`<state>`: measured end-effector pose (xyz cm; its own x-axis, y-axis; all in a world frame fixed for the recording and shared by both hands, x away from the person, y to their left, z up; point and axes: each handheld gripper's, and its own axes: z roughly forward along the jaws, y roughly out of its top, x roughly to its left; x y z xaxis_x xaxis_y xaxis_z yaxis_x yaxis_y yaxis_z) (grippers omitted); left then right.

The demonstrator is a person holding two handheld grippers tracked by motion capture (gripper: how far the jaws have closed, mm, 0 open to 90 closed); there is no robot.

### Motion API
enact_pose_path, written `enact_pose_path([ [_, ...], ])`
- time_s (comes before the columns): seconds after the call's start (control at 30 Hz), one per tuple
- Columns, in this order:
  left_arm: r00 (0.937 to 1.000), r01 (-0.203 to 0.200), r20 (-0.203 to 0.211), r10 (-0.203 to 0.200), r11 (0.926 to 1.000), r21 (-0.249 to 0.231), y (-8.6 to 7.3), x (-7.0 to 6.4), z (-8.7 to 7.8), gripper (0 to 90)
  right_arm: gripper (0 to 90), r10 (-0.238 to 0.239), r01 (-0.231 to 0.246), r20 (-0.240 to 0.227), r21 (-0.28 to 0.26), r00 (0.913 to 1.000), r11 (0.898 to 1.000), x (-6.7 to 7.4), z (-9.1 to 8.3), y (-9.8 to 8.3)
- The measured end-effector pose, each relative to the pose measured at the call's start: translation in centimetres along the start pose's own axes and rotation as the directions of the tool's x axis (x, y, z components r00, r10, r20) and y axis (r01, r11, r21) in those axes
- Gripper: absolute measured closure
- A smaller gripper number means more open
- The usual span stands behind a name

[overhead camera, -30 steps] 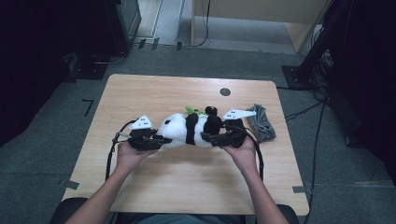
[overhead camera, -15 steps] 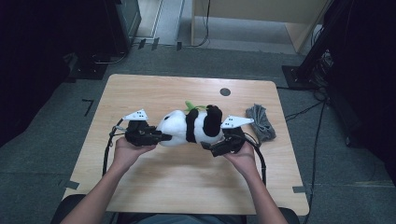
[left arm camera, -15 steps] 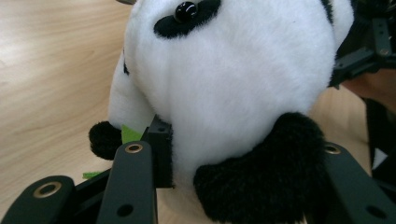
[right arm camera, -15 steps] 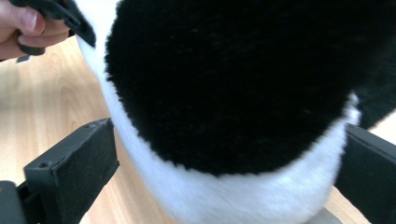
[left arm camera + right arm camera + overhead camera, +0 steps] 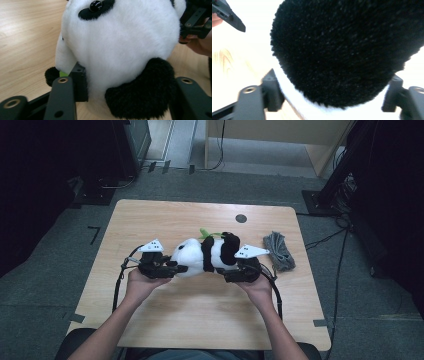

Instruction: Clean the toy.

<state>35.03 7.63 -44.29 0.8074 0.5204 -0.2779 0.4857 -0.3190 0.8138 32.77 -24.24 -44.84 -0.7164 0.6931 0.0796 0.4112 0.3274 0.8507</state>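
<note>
A black-and-white panda plush (image 5: 202, 255) with a green leaf (image 5: 205, 234) lies lengthwise at the middle of the wooden table (image 5: 165, 220), between my two grippers. My left gripper (image 5: 177, 268) is at its head. In the left gripper view the white head (image 5: 120, 42) and a black ear (image 5: 140, 90) sit between the jaws of my left gripper (image 5: 132, 82); those jaws have just been opening and only brush the fur. My right gripper (image 5: 227, 272) is at the other end. Its jaws have just been closing, and my right gripper (image 5: 332, 90) squeezes a black furry part (image 5: 342, 50).
A grey bundle of cloth or cord (image 5: 279, 251) lies on the table right of my right hand. A dark round spot (image 5: 241, 218) marks the tabletop near the far edge. Dark equipment and cables stand on the floor around the table.
The panda, tilted with its right end raised half a second ago, now lies more level between the hands. The right gripper has come in on its black end.
</note>
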Motion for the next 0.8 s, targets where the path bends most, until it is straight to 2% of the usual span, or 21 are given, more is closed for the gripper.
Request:
enact_pose_path([
  [0.07, 1.0000, -0.010, 0.001, 0.010, 0.9999, -0.009, -0.1, 0.2, 0.2, 32.2, 34.8, 0.033, -0.032, -0.015, 0.018, 0.9994, 0.999, -0.2, 0.0, 0.2],
  [0.13, 0.9996, -0.021, 0.018, 0.021, 0.9997, -0.015, -0.2, 0.5, 0.3, 22.8, 36.7, 0.039, -0.038, -0.011, 0.019, 0.9992, 0.999, -0.3, -0.1, 0.3],
  [0.17, 0.9989, -0.028, 0.036, 0.030, 0.9989, -0.036, -0.5, 1.1, 0.4, 19.8, 39.4, 0.051, -0.051, -0.002, 0.022, 0.9987, 0.998, -0.4, -0.4, 0.5],
  [0.27, 0.9983, -0.021, 0.054, 0.024, 0.9982, -0.056, -0.6, 1.5, 0.3, 18.6, 40.1, 0.064, -0.063, -0.002, 0.024, 0.9980, 0.998, -0.6, -0.6, 0.7],
  [0.3, 0.9980, -0.040, 0.046, 0.044, 0.9959, -0.081, -0.6, 1.5, 0.0, 18.4, 40.8, 0.085, -0.085, 0.002, 0.023, 0.9964, 0.996, -0.7, -0.8, 0.8],
  [0.33, 0.9980, -0.040, 0.046, 0.044, 0.9959, -0.081, -0.6, 1.5, 0.0, 18.4, 40.8, 0.085, -0.085, 0.002, 0.023, 0.9964, 0.996, -0.7, -0.8, 0.8],
  [0.37, 0.9970, -0.061, 0.042, 0.065, 0.9924, -0.107, -0.7, 1.5, -0.5, 18.7, 41.1, 0.112, -0.112, 0.000, 0.014, 0.9937, 0.994, -1.0, -1.1, 0.9],
  [0.4, 0.9970, -0.061, 0.042, 0.065, 0.9924, -0.107, -0.7, 1.5, -0.5, 19.9, 41.1, 0.112, -0.112, 0.000, 0.014, 0.9937, 0.994, -1.0, -1.1, 0.9],
  [0.43, 0.9965, -0.071, 0.036, 0.075, 0.9909, -0.114, -0.8, 1.5, -0.7, 21.6, 41.3, 0.138, -0.138, 0.007, 0.011, 0.9904, 0.990, -1.5, -1.5, 0.9],
  [0.47, 0.9955, -0.095, -0.008, 0.095, 0.9886, -0.117, -1.4, 1.7, -1.0, 22.0, 41.4, 0.150, -0.150, 0.008, 0.008, 0.9886, 0.989, -1.8, -1.8, 0.8],
  [0.5, 0.9955, -0.095, -0.008, 0.095, 0.9886, -0.117, -1.4, 1.7, -1.0, 24.1, 41.4, 0.150, -0.150, 0.008, 0.008, 0.9886, 0.989, -1.8, -1.8, 0.8],
  [0.53, 0.9962, -0.087, -0.017, 0.085, 0.9898, -0.113, -1.6, 1.9, -1.1, 24.6, 41.4, 0.182, -0.182, 0.008, -0.005, 0.9833, 0.983, -2.2, -2.5, 0.6],
  [0.57, 0.9966, -0.082, -0.021, 0.080, 0.9905, -0.111, -1.7, 2.1, -1.1, 24.6, 41.4, 0.182, -0.182, 0.008, -0.005, 0.9833, 0.983, -2.2, -2.5, 0.6],
  [0.63, 0.9972, -0.075, -0.008, 0.074, 0.9915, -0.106, -1.9, 2.1, -0.9, 24.7, 41.2, 0.216, -0.216, 0.004, -0.022, 0.9763, 0.976, -2.4, -3.4, 0.6],
  [0.67, 0.9972, -0.075, -0.008, 0.074, 0.9915, -0.106, -1.9, 2.1, -0.9, 24.7, 41.1, 0.218, -0.217, 0.004, -0.025, 0.9760, 0.976, -2.4, -3.7, 0.6],
  [0.7, 0.9955, -0.095, -0.001, 0.095, 0.9906, -0.099, -2.0, 1.7, -0.6, 24.6, 40.9, 0.213, -0.213, 0.004, -0.027, 0.9770, 0.977, -2.3, -3.8, 0.6],
  [0.73, 0.9955, -0.095, -0.001, 0.095, 0.9906, -0.099, -2.0, 1.7, -0.6, 24.4, 40.8, 0.219, -0.219, 0.001, -0.025, 0.9758, 0.975, -2.3, -3.9, 0.6],
  [0.77, 0.9925, -0.122, -0.006, 0.122, 0.9881, -0.093, -2.1, 1.2, -0.3, 24.1, 40.7, 0.227, -0.227, -0.010, -0.021, 0.9739, 0.974, -2.2, -3.8, 0.6],
  [0.8, 0.9911, -0.133, -0.010, 0.132, 0.9863, -0.097, -2.1, 0.9, -0.1, 23.3, 40.6, 0.232, -0.232, -0.020, -0.019, 0.9725, 0.972, -2.1, -3.7, 0.6],
])
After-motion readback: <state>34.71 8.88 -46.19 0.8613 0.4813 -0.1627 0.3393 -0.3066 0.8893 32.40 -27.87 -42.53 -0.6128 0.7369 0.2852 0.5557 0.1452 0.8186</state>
